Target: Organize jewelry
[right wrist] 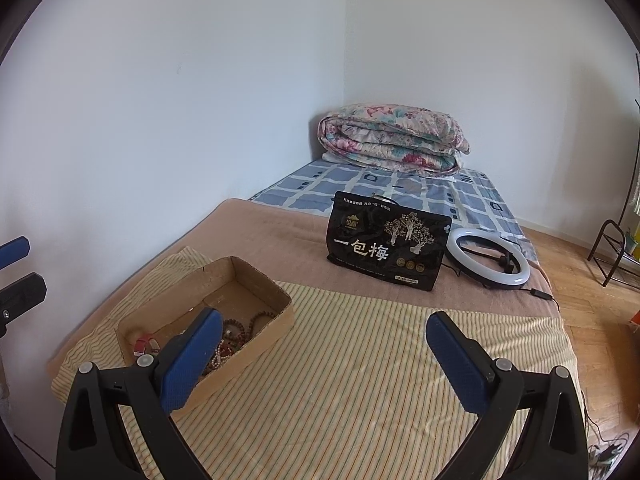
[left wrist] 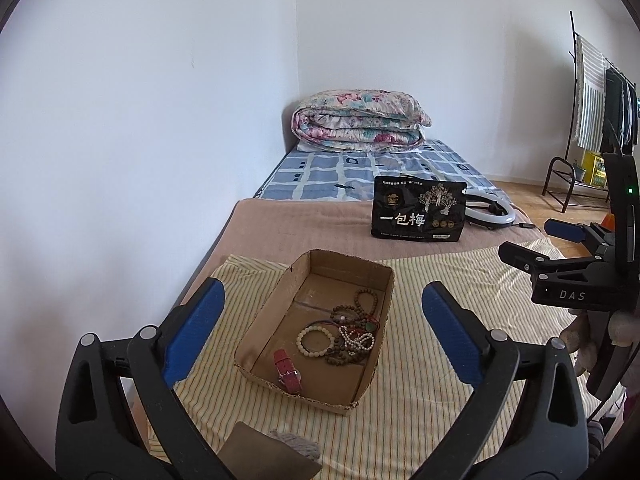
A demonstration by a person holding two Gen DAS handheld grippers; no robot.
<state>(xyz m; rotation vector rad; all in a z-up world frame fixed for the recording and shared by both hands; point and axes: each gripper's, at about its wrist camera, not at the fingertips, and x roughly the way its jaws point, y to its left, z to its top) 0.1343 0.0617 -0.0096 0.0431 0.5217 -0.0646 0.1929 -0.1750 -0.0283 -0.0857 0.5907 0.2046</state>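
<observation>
A shallow cardboard box sits on a yellow striped cloth on the bed. Inside lie a red-strap watch, a cream bead bracelet and a tangle of brown bead strands. My left gripper is open and empty, hovering above the box. My right gripper is open and empty, over the striped cloth to the right of the box; it also shows at the right of the left wrist view. The watch and beads are partly hidden behind my right gripper's left finger.
A black snack bag stands behind the cloth, with a white ring light beside it. A folded floral quilt lies at the bed's far end. A wall runs along the left. A clothes rack stands on the wooden floor at right.
</observation>
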